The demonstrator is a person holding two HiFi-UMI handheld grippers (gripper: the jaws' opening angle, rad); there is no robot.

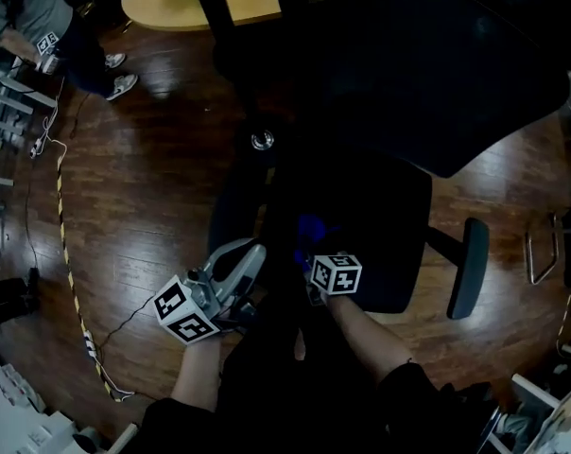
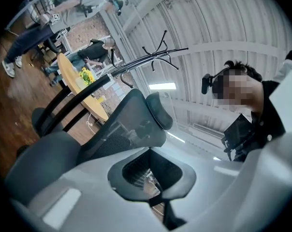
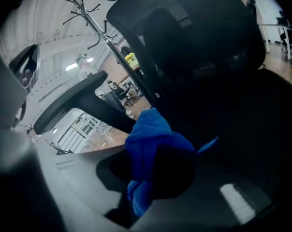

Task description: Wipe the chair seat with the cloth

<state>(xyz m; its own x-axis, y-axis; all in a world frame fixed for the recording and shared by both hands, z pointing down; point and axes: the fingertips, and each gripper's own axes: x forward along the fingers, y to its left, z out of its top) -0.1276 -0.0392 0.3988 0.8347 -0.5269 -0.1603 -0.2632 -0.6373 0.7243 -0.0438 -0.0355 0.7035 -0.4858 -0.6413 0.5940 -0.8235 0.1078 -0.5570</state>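
Seemingly the wiping has barely begun: the right gripper [image 3: 155, 178] is clamped on the cloth [image 3: 151, 139], bunched at its tips over the seat [image 1: 380, 235]. The left gripper [image 2: 151, 178], closed and empty, waits beside it. Most of the seat remains.

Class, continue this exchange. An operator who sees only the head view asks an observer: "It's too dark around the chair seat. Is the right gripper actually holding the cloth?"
Observer: Yes. The right gripper view shows the right gripper with its jaws shut on a bunched blue cloth.
Operator: Is the left gripper carrying anything?
Observer: No. The left gripper has nothing between its jaws.
Operator: Where is it aimed?
Observer: Upward, at the chair's headrest, not down.
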